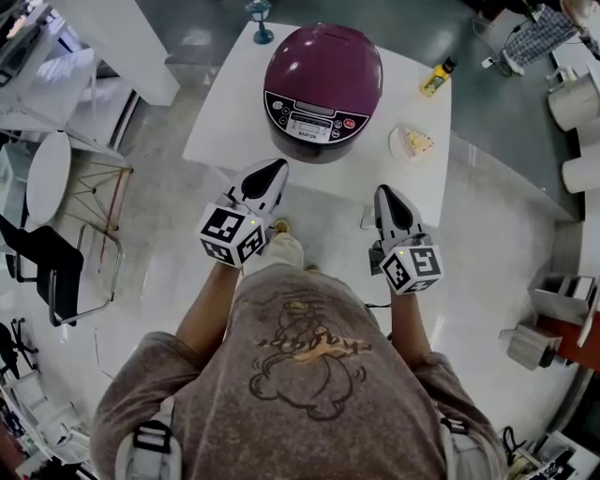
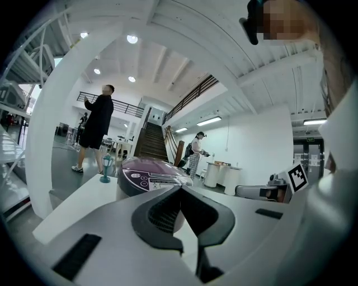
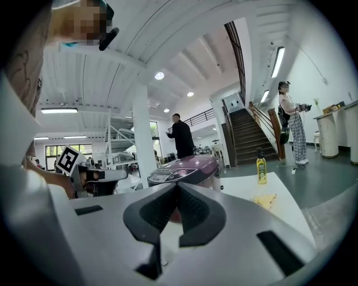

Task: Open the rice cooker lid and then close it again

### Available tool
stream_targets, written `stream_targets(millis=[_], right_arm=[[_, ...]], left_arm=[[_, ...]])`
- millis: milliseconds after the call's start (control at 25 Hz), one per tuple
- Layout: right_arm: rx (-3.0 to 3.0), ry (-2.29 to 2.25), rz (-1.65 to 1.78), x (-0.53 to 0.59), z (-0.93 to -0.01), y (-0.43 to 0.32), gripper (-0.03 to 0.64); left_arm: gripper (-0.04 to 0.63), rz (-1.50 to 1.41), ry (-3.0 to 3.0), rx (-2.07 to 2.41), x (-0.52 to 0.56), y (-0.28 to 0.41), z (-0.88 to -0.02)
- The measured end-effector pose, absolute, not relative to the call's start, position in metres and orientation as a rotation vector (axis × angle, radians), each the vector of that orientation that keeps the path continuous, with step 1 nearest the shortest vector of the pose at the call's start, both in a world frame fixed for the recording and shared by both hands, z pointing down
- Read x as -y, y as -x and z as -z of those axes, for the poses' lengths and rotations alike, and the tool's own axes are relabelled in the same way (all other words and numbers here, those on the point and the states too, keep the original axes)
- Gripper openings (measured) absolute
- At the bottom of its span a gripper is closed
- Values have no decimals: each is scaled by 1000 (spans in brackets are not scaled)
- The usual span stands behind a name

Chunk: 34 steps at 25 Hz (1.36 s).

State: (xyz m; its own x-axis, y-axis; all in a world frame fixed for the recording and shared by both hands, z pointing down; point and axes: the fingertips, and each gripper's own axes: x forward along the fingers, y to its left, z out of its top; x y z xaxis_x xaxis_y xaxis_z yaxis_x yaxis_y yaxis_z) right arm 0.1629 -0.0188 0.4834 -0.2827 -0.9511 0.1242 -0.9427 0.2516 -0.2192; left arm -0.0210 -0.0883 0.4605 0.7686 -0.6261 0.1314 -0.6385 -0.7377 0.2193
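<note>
A purple rice cooker (image 1: 323, 89) with its lid down stands on a white table (image 1: 225, 112), its control panel (image 1: 314, 122) facing me. The cooker also shows ahead in the left gripper view (image 2: 151, 174) and the right gripper view (image 3: 184, 170). My left gripper (image 1: 277, 167) hovers at the table's near edge, just left of the cooker's front, jaws shut with nothing between them. My right gripper (image 1: 385, 192) is at the near edge to the cooker's right, also shut and holding nothing. Neither touches the cooker.
On the table are a yellow bottle (image 1: 436, 78), a small plate of food (image 1: 412, 142) and a teal stemmed glass (image 1: 261, 21). A white pillar (image 2: 61, 128) rises left of the table. People stand in the hall beyond (image 2: 98, 125). A chair (image 1: 56, 262) sits left on the floor.
</note>
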Motion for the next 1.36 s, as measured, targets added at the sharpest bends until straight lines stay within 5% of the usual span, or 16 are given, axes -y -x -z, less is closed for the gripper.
stream_targets(millis=[1360], right_arm=[[-2453, 1850, 365, 26, -482, -154, -9]], left_arm=[[21, -64, -2638, 1056, 89, 35, -466]])
